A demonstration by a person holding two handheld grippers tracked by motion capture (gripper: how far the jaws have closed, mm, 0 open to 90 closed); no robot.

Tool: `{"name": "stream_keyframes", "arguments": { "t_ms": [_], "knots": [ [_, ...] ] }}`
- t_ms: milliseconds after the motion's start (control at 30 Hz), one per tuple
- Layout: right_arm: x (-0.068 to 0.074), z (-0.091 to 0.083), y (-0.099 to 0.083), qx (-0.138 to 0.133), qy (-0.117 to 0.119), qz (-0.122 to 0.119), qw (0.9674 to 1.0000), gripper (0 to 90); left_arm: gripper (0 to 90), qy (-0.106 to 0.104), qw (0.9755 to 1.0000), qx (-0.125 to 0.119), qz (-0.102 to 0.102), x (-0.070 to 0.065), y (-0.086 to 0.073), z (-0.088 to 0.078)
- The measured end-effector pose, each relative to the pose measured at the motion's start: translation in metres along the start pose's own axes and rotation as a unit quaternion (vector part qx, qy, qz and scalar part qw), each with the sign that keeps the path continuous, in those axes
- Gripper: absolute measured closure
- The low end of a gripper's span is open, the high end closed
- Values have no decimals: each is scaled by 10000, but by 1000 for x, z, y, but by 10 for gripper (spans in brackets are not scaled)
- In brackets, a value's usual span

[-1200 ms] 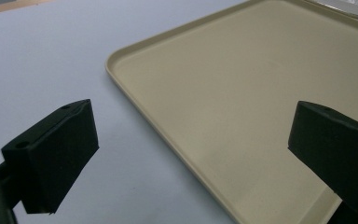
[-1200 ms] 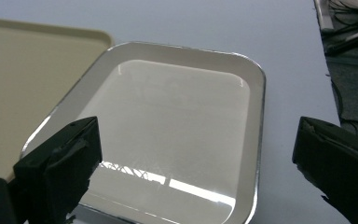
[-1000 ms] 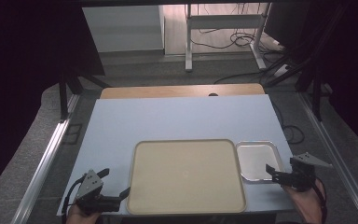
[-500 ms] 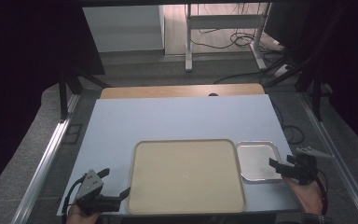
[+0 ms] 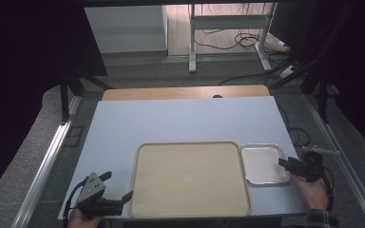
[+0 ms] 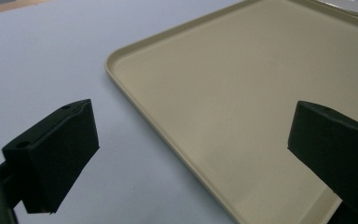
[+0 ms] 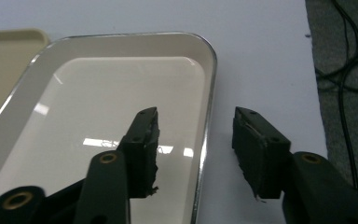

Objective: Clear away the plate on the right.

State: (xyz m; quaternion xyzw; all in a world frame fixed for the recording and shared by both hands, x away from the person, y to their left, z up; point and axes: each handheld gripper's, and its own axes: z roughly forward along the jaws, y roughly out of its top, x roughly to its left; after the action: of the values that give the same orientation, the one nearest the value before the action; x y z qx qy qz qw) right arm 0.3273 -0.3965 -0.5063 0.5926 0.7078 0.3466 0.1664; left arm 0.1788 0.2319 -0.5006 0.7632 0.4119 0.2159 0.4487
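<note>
A large beige tray lies empty at the table's front centre. Touching its right side is a small shiny metal tray, also empty. My left gripper is open wide at the beige tray's front left; in the left gripper view its jaws straddle the tray's left rim, one over the table, one over the beige tray. My right gripper is open at the metal tray's right side, one jaw over the metal tray and one over the table, with the rim between them.
The pale blue tabletop stretches behind the trays, with a wooden board along its far edge. Cables lie on the floor beyond, and grey carpet borders the table's right edge. Metal rails run down both sides.
My right gripper has moved a little away from the person and in over the metal tray's right rim. My left gripper has barely shifted.
</note>
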Motion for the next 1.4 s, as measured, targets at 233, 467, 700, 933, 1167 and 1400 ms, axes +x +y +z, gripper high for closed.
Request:
{"name": "stream_keyframes", "arguments": {
  "t_ms": [233, 467, 700, 933, 1167, 1400],
  "knots": [
    [-4, 3, 3, 73, 16, 72, 9999, 687, 14, 0, 10000, 6, 4, 0, 0, 0],
    [-7, 8, 6, 203, 115, 212, 9995, 817, 14, -2, 10000, 4, -11, 0, 0, 0],
    [-15, 5, 9, 152, 379, 810, 9959, 885, 14, 2, 10000, 7, 3, 0, 0, 0],
    [-18, 0, 9, 118, 435, 905, 9949, 887, 14, 2, 10000, 3, 0, -1, 0, 0],
    [-21, -9, 10, -96, 507, 998, 9937, 887, 14, 3, 10000, 2, 12, -1, 0, 0],
    [-23, -14, 10, -185, 601, 1095, 9920, 887, 14, 7, 10000, 6, 14, -1, 0, 0]
  ]
}}
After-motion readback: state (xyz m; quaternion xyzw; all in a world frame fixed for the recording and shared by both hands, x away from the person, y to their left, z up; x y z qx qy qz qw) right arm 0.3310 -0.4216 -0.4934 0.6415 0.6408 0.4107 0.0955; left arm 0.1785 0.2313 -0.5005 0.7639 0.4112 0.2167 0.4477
